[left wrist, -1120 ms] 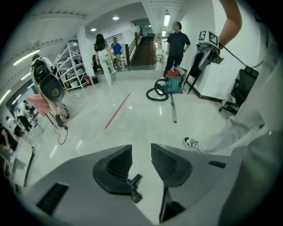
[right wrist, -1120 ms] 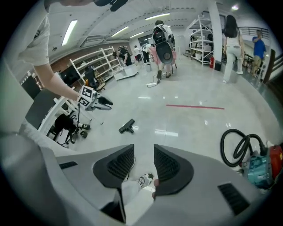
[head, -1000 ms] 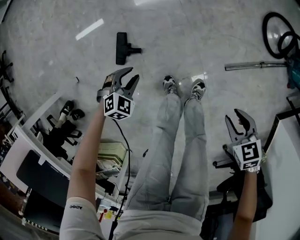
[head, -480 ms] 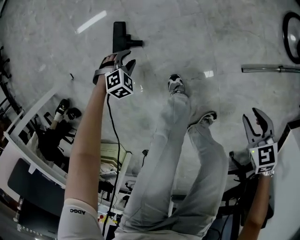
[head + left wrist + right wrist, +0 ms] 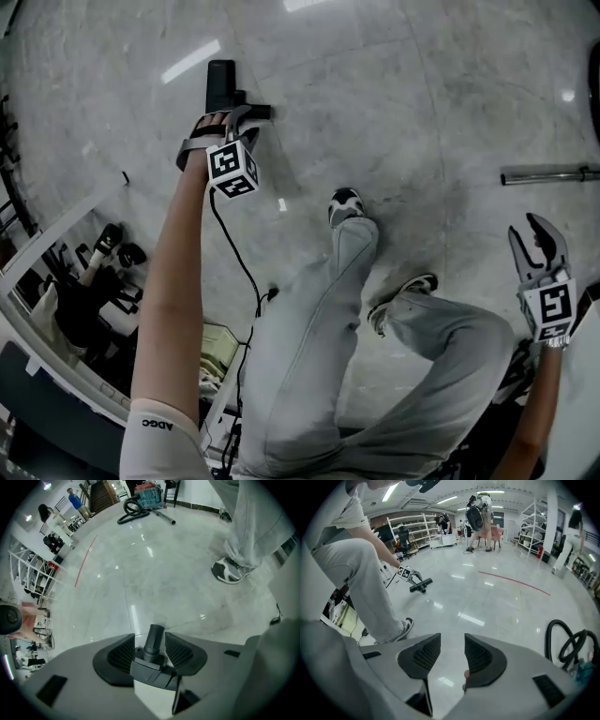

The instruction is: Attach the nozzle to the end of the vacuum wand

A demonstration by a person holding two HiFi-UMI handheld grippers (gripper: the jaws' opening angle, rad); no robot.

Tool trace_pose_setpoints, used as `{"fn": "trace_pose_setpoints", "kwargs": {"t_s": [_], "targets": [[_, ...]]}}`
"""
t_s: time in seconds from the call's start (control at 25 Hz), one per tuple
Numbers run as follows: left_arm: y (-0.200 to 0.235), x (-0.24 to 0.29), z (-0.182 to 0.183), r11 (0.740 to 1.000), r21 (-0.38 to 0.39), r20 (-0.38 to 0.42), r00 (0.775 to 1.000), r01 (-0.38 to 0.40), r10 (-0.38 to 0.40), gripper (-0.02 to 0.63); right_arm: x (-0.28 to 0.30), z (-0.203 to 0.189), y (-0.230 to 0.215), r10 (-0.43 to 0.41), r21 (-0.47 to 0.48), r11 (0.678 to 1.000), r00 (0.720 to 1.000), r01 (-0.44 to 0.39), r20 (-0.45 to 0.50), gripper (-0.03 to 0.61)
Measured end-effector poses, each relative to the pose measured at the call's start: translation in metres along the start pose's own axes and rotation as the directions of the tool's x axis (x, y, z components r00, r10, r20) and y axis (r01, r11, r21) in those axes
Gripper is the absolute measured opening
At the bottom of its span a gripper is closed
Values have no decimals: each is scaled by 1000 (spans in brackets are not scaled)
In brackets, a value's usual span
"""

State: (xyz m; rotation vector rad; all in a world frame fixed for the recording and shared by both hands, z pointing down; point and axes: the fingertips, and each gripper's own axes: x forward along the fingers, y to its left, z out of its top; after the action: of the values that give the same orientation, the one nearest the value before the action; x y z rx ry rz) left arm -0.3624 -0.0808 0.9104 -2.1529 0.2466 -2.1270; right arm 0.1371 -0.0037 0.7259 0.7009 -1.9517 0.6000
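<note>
The black floor nozzle lies on the grey floor at upper left of the head view, its short neck pointing right. My left gripper points steeply down over that neck. In the left gripper view the neck tube stands between the ribbed pads with a slim gap on each side; the jaws have just been opening. The metal wand lies on the floor at far right. Below it my right gripper hangs open, nothing between its jaws.
The person's legs and shoes fill the middle of the head view. White shelving runs along the left. A vacuum body with a black hose sits far off; the hose also loops near my right gripper. People stand in the background.
Both grippers dropped toward the floor. The left one travelled from short of the nozzle to over its neck. The person stepped into a lunge, one shoe sliding back.
</note>
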Motion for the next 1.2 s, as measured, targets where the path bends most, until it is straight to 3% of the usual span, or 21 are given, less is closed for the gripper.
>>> {"fn": "trace_pose_setpoints", "kwargs": {"t_s": [0.32,0.52,0.72,0.84,1.04,1.2], "targets": [[-6,67,-21,977,209,-118,993,42,-18,198,81,-19,-57,-18,-98,995,999,22,35,182],[-5,93,-25,968,249,-164,986,35,7,199,105,-44,-66,10,-175,984,1000,-7,16,219],[-11,88,-21,971,238,-175,984,16,27,189,110,-79,-83,-24,-264,964,999,17,-24,219],[-19,75,-3,978,209,-138,990,14,15,187,105,-107,-102,-49,-292,956,997,30,-59,219],[-33,63,57,983,182,-16,1000,9,-6,187,98,-153,-125,-79,-320,947,987,31,-138,219],[-46,50,109,985,174,84,996,17,-32,187,108,-185,-128,-106,-451,892,968,-8,-228,219]]}}
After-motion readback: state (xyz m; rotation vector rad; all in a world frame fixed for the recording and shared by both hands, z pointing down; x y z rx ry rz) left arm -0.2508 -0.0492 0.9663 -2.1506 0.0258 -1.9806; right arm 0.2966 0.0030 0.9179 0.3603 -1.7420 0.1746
